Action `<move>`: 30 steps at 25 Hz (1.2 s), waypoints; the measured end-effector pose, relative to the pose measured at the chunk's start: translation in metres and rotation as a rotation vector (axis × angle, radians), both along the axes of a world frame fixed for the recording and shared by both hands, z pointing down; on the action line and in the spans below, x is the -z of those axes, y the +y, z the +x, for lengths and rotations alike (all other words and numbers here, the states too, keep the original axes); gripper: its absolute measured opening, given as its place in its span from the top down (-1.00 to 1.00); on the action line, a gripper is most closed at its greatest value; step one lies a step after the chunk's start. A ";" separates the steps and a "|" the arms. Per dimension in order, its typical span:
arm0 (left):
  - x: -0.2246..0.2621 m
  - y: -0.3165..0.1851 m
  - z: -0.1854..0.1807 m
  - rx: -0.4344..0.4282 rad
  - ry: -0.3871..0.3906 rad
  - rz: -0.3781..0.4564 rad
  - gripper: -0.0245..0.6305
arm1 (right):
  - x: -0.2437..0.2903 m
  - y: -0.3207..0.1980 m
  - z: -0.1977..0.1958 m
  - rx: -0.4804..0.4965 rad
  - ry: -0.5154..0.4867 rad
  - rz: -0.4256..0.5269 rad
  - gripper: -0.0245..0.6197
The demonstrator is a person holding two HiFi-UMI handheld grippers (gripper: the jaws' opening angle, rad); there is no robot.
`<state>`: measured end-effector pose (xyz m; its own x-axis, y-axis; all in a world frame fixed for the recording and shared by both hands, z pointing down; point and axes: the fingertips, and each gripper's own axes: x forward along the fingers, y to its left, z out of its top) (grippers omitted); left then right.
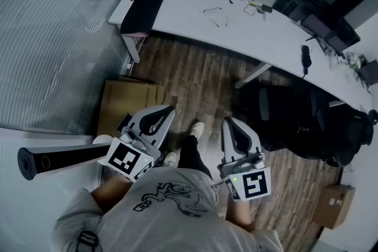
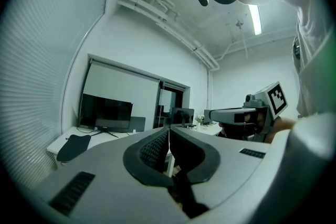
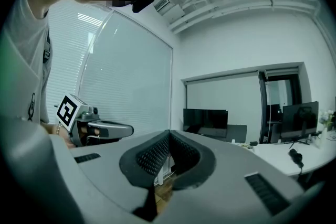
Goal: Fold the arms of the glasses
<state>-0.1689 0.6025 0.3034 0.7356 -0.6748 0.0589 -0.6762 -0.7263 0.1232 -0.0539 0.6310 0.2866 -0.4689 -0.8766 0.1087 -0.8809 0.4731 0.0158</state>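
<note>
No words, brands or numbers can be read. A black-and-white square marker [image 1: 126, 159] sits on the left gripper [image 1: 167, 110] at 7 o'clock in the head view. Another [image 1: 253, 184] sits on the right gripper [image 1: 228, 122] at 5 o'clock. A black line drawing [image 1: 171, 195] marks the grey shirt [image 1: 177, 230].

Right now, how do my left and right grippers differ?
The left gripper hangs beside the cardboard box and slants toward the picture's right. The right gripper hangs beside the black chair and slants left. Both are shut, empty, and well short of the glasses on the desk.
</note>
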 end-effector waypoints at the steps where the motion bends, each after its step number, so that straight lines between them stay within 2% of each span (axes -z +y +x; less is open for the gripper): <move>1: 0.000 -0.004 0.005 -0.002 -0.002 0.000 0.86 | -0.001 -0.004 0.005 -0.002 -0.003 0.002 0.90; 6: -0.003 -0.039 0.039 -0.025 -0.030 0.006 0.86 | -0.005 -0.038 0.039 -0.029 -0.028 0.008 0.90; 14: 0.022 -0.116 0.119 -0.058 -0.053 0.064 0.86 | 0.006 -0.109 0.111 -0.052 -0.057 0.024 0.90; 20: 0.024 -0.170 0.167 -0.062 -0.048 0.039 0.86 | 0.014 -0.162 0.157 -0.054 -0.052 0.024 0.90; 30: 0.021 -0.248 0.214 -0.029 -0.046 0.026 0.86 | 0.008 -0.240 0.207 -0.034 -0.045 0.006 0.90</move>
